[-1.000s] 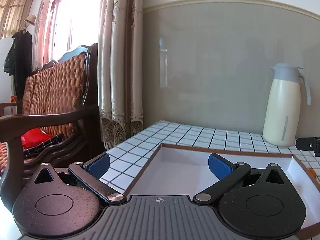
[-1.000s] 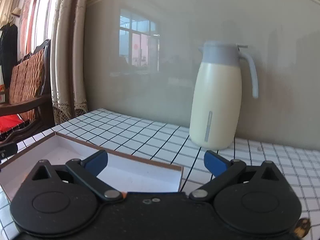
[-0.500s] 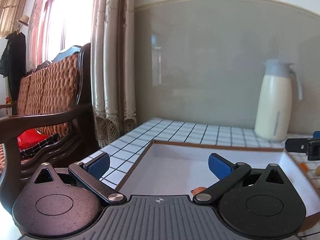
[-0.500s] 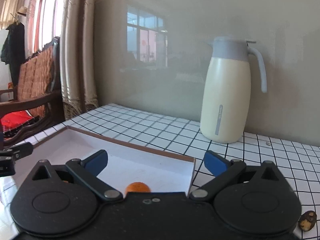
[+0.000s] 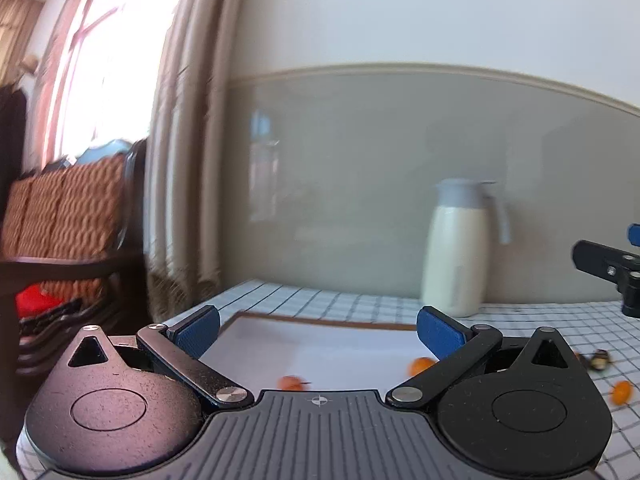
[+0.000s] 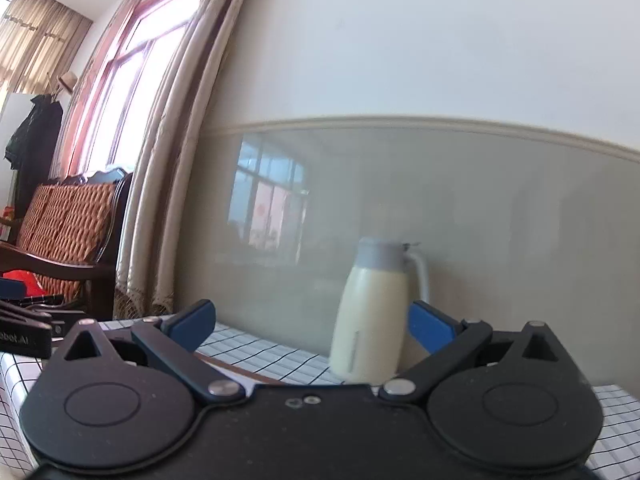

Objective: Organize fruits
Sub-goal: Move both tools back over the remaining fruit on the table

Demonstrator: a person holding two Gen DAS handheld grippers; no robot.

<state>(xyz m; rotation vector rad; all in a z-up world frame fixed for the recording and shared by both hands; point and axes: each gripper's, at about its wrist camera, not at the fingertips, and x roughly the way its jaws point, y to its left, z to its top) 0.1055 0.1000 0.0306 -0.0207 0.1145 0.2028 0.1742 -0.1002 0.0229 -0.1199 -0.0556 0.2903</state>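
1. Your left gripper point(image 5: 318, 334) has its blue-padded fingers spread wide with nothing between them. Your right gripper point(image 6: 310, 322) is spread just as wide and is also empty.

2. From the left wrist view, the shallow white tray with a brown cardboard rim point(image 5: 328, 322) lies straight ahead of the left gripper on the white tablecloth with a black grid point(image 5: 540, 320).

3. Two small round orange fruits already sit in that tray: one point(image 5: 291, 382) near its front edge, just above the gripper body, and another point(image 5: 420, 365) close beside the right blue pad.

4. Outside the tray, to its right, lie a third small orange fruit point(image 5: 621, 391) and a dark brownish fruit point(image 5: 599, 360). Both are blurred; no long axis can be made out on either.

5. This is the relation that matters: the loose fruits lie to the right of the left gripper, on the side where your right gripper's tip enters the left view. The right hand looks the nearer one to them.

6. The right wrist view is tilted up toward the cream thermos jug with a grey lid point(image 6: 374, 312) and shows no fruit, so you would likely need to tip it down before reaching.
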